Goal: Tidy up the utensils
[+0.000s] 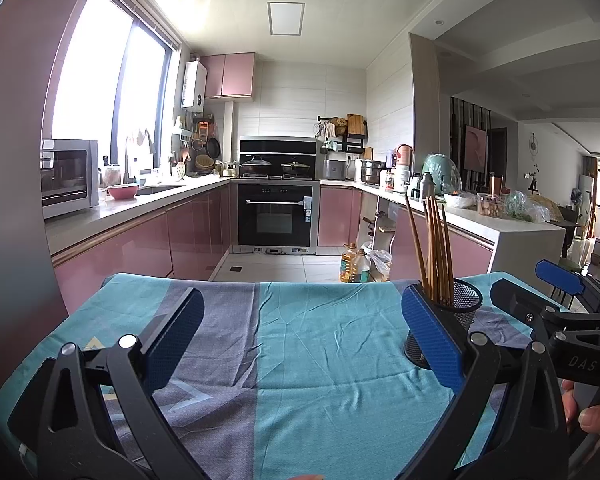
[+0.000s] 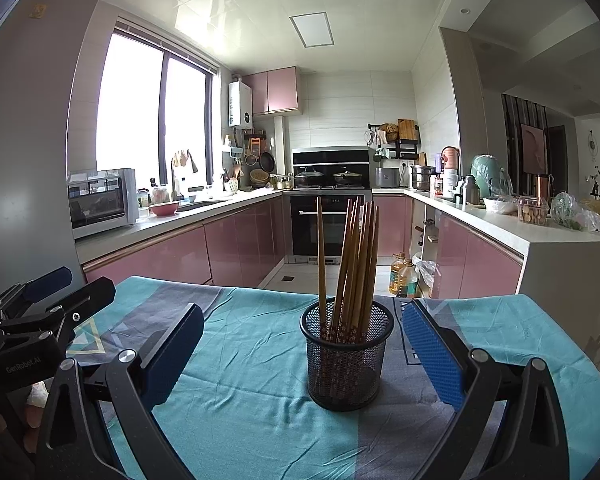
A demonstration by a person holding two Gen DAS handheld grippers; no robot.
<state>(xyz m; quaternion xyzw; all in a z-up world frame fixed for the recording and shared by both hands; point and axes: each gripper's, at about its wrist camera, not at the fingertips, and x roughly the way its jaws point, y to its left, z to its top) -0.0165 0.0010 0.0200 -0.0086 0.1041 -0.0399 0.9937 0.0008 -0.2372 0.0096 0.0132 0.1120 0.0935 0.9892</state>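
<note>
Chopsticks (image 2: 350, 264) all standing in the mesh cup (image 2: 346, 360), both tongs wide open and empty!

Right tongs (image 2: 300, 350) hang spread just above the cloth, fingers either side of the cup but clear of it; left tongs (image 1: 300, 334) gape over bare cloth, the cup just past their right-hand finger. Nothing is gripped. Out from there, the cup sits upright mid-tabletop (image 2: 260, 420) on a wrinkled teal-and-grey cloth, one stick leaning apart from the bunch. No loose utensils show on the cloth, so the job looks about finished. Best move, I'd say: draw both tongs straight back and level, keeping fingers off the light cup so it doesn't tip or drag the cloth.
</note>
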